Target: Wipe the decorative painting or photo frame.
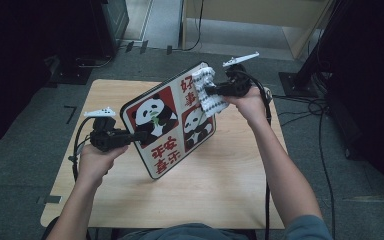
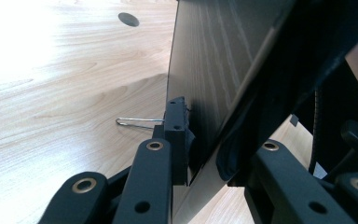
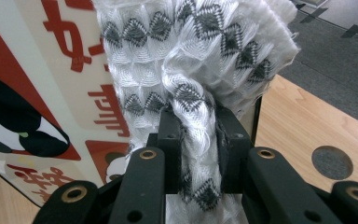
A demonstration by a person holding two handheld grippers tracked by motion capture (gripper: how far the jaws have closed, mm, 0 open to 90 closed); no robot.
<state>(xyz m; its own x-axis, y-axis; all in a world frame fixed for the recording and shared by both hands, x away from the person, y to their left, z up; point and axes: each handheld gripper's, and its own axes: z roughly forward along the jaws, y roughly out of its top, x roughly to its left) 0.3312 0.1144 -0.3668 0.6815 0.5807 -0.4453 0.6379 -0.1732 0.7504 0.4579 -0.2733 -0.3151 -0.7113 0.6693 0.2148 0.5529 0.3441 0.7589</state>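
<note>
The left tongs [image 1: 130,136] clamp the panda board [image 1: 169,120], tilted above the counter [image 1: 215,190]; the right tongs [image 1: 211,91] pinch a cloth [image 1: 207,92] against its far-right corner. Wipe with steady pressure, holding the board firm.

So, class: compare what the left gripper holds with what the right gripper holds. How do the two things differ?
The left gripper clamps the edge of the panda board, a stiff flat panel printed in red, cream and black; the right gripper pinches the cloth, a soft, crumpled white weave with grey diamonds. The board is far larger than the cloth. The board stands tilted with one corner on the table; the cloth lies against the board's face. Both are firmly gripped.
</note>
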